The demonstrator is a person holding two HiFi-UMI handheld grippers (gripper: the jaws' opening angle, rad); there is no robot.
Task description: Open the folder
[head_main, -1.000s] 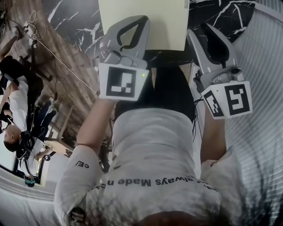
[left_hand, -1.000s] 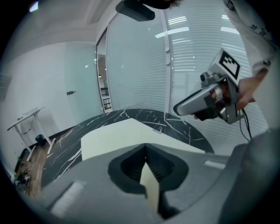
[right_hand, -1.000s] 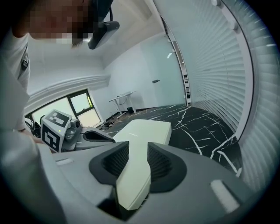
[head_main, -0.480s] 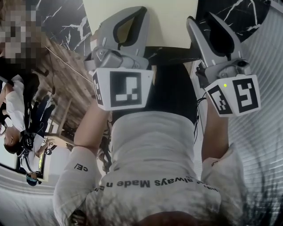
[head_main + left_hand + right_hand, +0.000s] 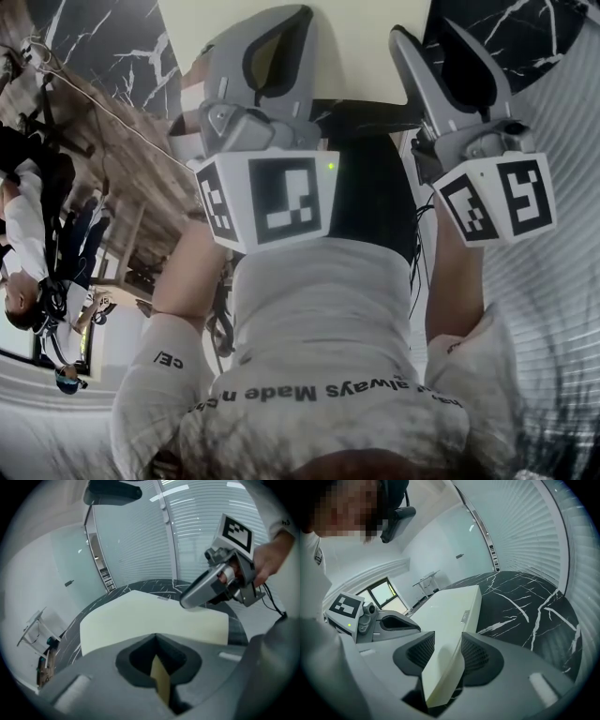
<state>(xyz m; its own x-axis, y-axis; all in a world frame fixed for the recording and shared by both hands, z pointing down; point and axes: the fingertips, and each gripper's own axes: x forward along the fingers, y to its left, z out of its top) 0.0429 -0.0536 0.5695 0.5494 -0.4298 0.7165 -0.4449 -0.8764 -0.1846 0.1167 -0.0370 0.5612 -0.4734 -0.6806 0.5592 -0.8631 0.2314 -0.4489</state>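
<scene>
Folder (image 5: 361, 52) lies on the bench (image 5: 525, 606) straight ahead: left gripper (image 5: 156, 637) jaws pinch its near edge, right gripper (image 5: 443, 641) jaws are opening around it.

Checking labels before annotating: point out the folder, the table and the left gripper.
folder (image 5: 449, 606): right gripper view, middle of its cream top cover.
table (image 5: 525, 611): right gripper view, bare black marble beside the folder.
left gripper (image 5: 156, 639): left gripper view, where its jaw tips meet.
</scene>
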